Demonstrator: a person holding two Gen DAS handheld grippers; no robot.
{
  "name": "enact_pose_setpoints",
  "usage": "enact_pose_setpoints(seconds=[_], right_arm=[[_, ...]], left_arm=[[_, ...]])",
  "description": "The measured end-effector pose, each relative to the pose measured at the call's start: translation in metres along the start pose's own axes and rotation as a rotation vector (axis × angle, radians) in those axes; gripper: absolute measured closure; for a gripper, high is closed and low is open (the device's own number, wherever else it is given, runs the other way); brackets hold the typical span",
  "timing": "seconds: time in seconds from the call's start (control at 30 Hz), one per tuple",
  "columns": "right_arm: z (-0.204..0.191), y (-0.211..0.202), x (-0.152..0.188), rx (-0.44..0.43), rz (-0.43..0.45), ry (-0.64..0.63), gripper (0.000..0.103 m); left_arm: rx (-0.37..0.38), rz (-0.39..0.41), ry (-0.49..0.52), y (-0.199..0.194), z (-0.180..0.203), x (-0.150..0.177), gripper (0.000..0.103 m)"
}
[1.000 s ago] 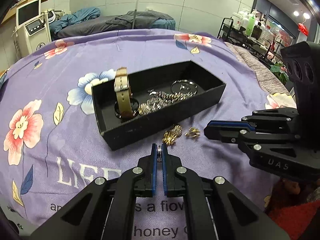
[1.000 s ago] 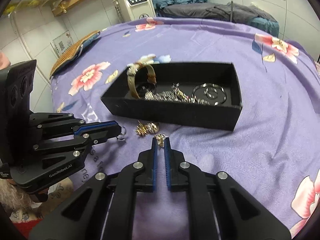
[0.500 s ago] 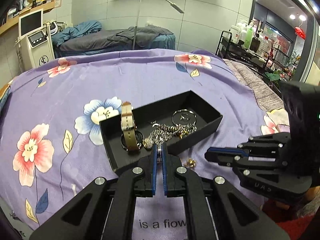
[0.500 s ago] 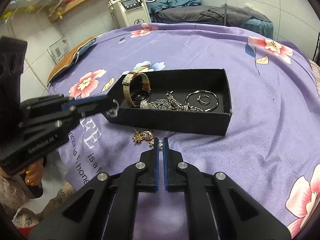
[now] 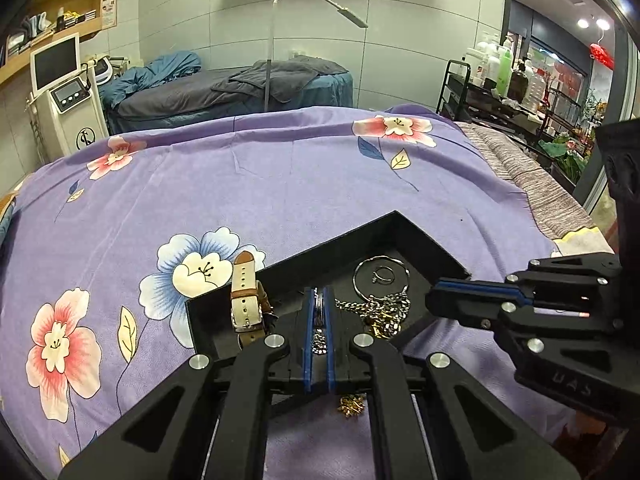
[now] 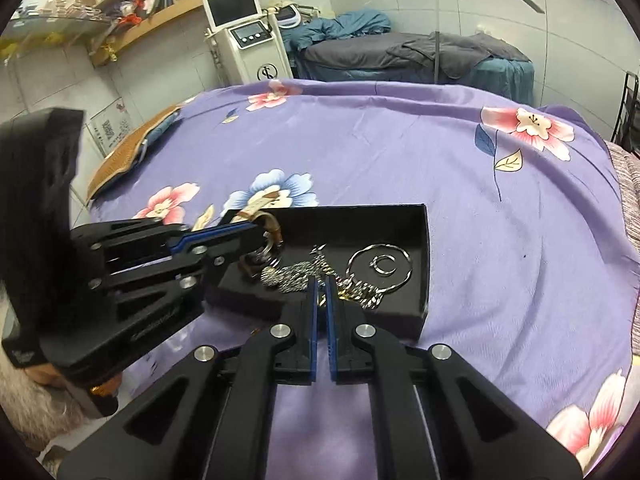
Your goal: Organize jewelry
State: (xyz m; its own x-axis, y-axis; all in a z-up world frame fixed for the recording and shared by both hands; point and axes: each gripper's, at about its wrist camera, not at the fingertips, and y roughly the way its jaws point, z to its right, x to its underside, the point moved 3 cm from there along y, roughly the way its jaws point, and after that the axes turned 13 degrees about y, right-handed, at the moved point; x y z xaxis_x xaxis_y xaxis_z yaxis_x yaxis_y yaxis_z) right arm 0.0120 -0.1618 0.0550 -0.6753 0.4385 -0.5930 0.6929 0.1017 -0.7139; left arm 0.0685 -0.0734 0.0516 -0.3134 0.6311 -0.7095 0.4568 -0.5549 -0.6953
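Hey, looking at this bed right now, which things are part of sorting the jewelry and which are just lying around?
Part of the job:
- black rectangular tray
- tan leather-strap watch
- silver chain pile
- large silver hoop
- small silver ring, pinched in the left gripper
- gold trinket on the cloth
- right gripper

Lying about:
- purple floral bedspread
- white screen machine
- woven brown cushion
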Motion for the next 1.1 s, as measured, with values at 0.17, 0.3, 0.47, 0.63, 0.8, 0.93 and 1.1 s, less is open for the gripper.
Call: enact_pose_setpoints(seconds=[0.17, 0.3, 0.47, 0.63, 0.8, 0.93, 1.1], right_arm=[[0.010, 0.006, 0.001, 0.031, -0.006, 0.030, 0.098], [0.009, -0.002, 0.007, 0.043, 0.017, 0.013, 0.051], [-0.001, -0.016, 0.012, 0.035, 0.052, -0.036, 0.047], [-0.007, -0.019, 0.025, 0.035, 0.039, -0.083, 0.047], [-0.004, -0.008, 0.044, 0.037, -0.027, -0.108, 0.047], [0.000, 0.007, 0.058, 0.013, -0.093, -0.100, 0.053], [-0.004, 0.019, 0.065, 0.014, -0.126, -0.145, 0.060]], left_arm=[[-0.043, 0.006, 0.010, -0.009, -0.002, 0.006, 0.047], [-0.055, 0.027, -0.011, -0.024, -0.007, 0.012, 0.035], [-0.068, 0.017, -0.049, -0.035, -0.015, 0.026, 0.028], [-0.054, 0.004, -0.075, -0.043, -0.015, 0.046, 0.028], [-0.009, -0.016, -0.060, -0.042, -0.001, 0.066, 0.029], [0.011, -0.063, -0.044, -0.030, 0.010, 0.083, 0.034], [0.016, -0.071, -0.037, -0.020, 0.011, 0.085, 0.046]])
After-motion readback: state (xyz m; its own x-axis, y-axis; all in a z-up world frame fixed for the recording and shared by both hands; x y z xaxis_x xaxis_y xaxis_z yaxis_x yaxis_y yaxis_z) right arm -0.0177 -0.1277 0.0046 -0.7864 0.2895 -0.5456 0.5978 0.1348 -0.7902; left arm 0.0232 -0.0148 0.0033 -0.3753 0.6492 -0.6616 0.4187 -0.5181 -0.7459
